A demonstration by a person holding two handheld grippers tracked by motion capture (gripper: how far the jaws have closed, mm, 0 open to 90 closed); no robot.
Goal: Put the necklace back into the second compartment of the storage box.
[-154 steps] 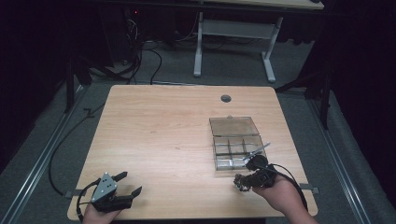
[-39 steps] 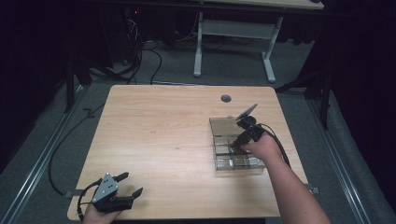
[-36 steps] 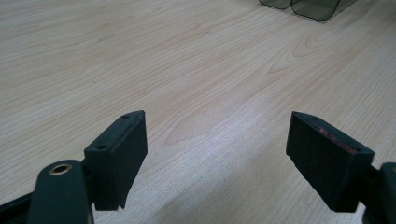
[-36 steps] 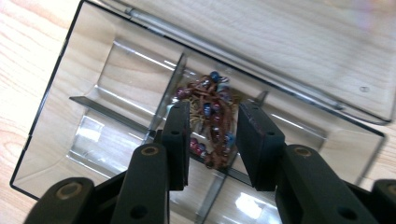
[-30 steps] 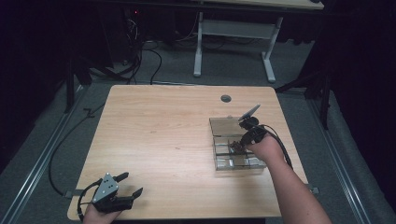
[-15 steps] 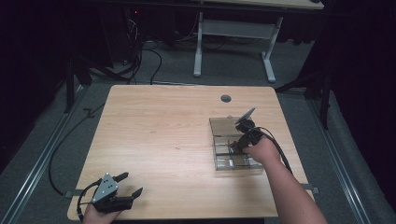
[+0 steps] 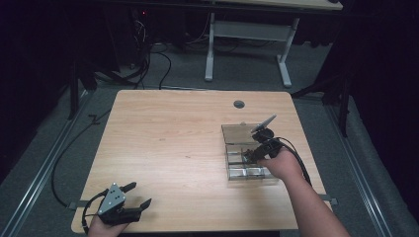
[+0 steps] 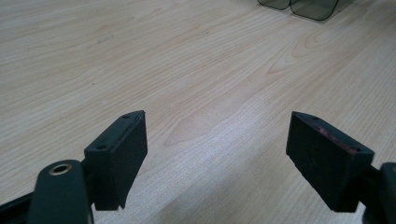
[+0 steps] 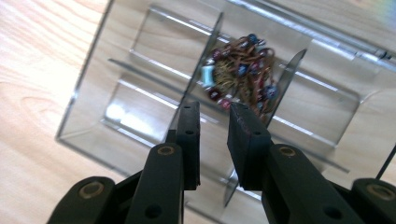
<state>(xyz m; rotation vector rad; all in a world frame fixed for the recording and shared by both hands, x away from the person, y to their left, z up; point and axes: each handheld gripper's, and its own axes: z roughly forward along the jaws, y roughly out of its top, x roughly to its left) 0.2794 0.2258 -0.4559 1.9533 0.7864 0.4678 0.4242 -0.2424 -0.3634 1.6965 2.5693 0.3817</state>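
Beaded jewellery (image 9: 243, 74), a tangle of brown cord strung with dark red, blue and pale turquoise beads, lies heaped in one compartment of a clear plastic organiser box (image 9: 88, 116), just beyond the tips of the right gripper (image 9: 212, 122) and slightly to the right of the gap between its jaws. Thin transparent dividers split the box into several compartments; those beside the jaws on the left show bare, glossy floors, and one upright divider runs under the gap between the jaws. The right gripper's jaws have just been opening and now stand a narrow gap apart, with nothing between the pads and the jewellery lying free of them. In the high view the right gripper (image 7: 247, 156) is poised over the box (image 7: 237, 173), angled downward, with the person's right forearm reaching in from the lower right and the cable trailing back over the wrist. The box sits on the right part of the wooden table (image 7: 173, 138). The left gripper (image 7: 138, 195) rests low at the table's near left corner, well apart from the box; in its own view the left gripper (image 8: 215, 158) has its jaws spread wide over bare wood, holding nothing.
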